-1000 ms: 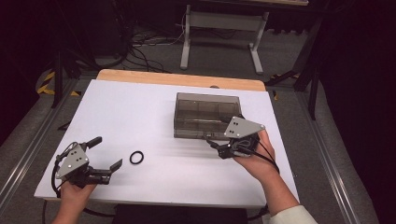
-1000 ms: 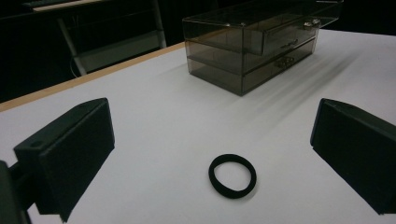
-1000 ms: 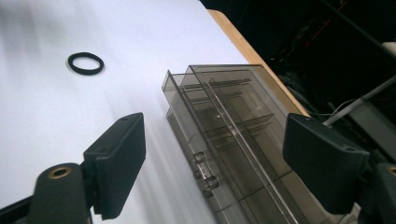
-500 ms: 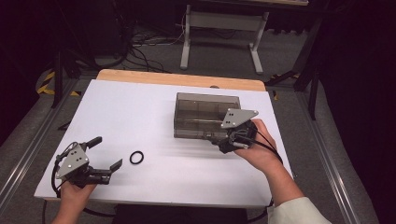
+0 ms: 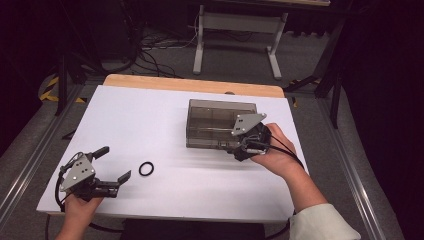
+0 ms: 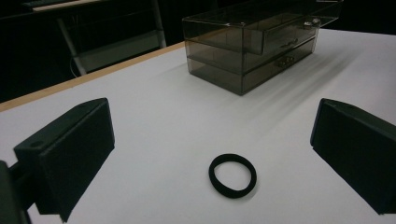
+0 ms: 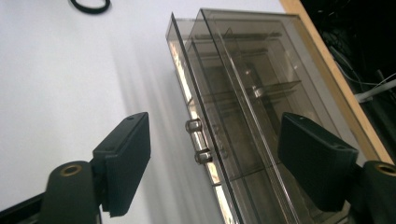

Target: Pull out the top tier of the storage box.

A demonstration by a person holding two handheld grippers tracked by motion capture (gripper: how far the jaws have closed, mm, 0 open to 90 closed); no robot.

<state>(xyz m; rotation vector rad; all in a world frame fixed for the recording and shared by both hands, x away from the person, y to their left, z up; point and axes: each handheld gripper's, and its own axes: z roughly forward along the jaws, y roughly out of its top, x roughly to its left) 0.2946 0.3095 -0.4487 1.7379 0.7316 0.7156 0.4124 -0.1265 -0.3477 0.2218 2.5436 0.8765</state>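
R gripper is sitting at the front of the smoky clear drawer box, which is standing on the white surface toward its right edge, roughly mid-depth, w/ the wooden strip along the far edge behind it. In the right gripper view its fingers are standing wide apart and have just been closing a bit; the two small metal knobs on the drawer fronts are lying between them, but neither finger is touching a knob or the box wall, so nothing is being gripped. The person's right hand is wrapping the gripper body, sleeve near the front-right corner. L gripper is resting by the front-left corner of the surface, fingers spread wide open and holding nothing. The black ring is lying flat on the surface just ahead of that gripper, in line w/ the gap between the fingers but clear of both, nearer the front edge and well apart from the box. In the left gripper view the ring is showing as a closed loop w/ the box farther back.
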